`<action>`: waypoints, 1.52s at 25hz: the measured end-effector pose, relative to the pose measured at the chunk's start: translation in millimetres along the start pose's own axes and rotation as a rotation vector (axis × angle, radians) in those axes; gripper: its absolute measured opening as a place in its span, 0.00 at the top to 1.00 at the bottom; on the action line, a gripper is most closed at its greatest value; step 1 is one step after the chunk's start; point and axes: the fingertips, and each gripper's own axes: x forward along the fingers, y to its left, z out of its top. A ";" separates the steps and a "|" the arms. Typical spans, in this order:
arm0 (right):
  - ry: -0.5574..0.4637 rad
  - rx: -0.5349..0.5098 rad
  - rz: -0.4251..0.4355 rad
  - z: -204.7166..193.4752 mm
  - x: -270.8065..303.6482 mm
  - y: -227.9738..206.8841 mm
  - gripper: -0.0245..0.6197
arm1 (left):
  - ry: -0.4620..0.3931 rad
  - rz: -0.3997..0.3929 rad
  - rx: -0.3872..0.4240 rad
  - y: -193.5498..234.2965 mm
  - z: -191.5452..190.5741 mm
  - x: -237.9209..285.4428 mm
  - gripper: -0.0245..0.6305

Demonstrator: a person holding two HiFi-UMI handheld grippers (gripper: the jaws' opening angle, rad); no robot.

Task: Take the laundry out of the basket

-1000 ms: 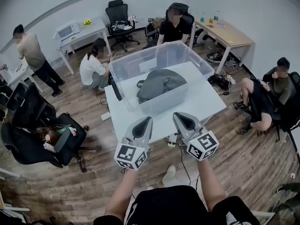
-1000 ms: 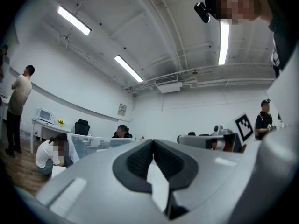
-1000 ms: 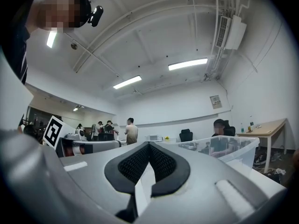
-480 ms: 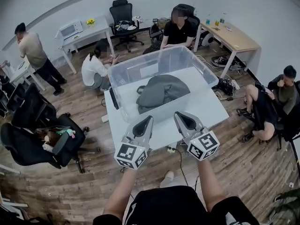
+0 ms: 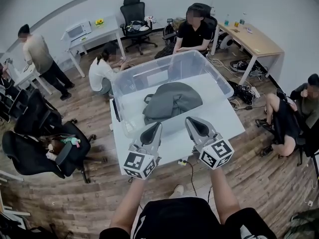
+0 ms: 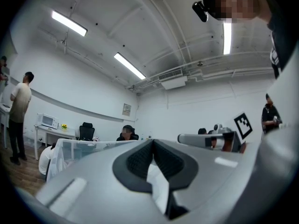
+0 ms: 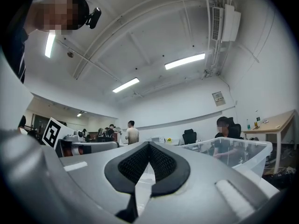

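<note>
A clear plastic basket (image 5: 121, 86) stands on a white table (image 5: 222, 111). A dark grey garment (image 5: 172, 99) lies bunched inside it. My left gripper (image 5: 154, 128) and right gripper (image 5: 192, 122) hover side by side over the table's near edge, just short of the basket's front wall, tips pointing toward it. Both are shut with nothing between the jaws. In the left gripper view the left gripper (image 6: 152, 143) has its pads closed together, with the basket (image 6: 70, 148) beyond at left. The right gripper view shows the right gripper (image 7: 149, 146) closed as well, the basket (image 7: 236, 153) at right.
A seated person (image 5: 195, 30) is right behind the basket and another (image 5: 102, 68) crouches at its far left. Black office chairs (image 5: 37, 143) crowd the left. A wooden desk (image 5: 254, 39) and seated people (image 5: 286, 118) are at the right. Cables and a power strip (image 5: 183, 161) lie under the table.
The view has closed in on the table, so the basket sits lower and nearer the grippers. Both grippers stay shut and keep their spacing.
</note>
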 end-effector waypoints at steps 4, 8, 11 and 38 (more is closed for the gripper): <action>0.010 -0.004 0.012 -0.3 -0.7 -19.0 0.96 | -0.003 0.014 -0.005 -2.8 -0.7 17.4 0.95; 0.017 -0.004 0.026 -0.5 -0.2 -34.5 0.96 | 0.002 0.020 -0.004 -6.1 -3.8 32.3 0.95; 0.019 -0.009 0.034 -1.5 1.6 -43.4 0.96 | 0.014 0.024 -0.011 -7.9 -11.2 39.3 0.95; 0.015 -0.020 0.037 4.5 76.1 -78.1 0.96 | -0.022 0.018 0.010 57.7 10.0 98.8 0.95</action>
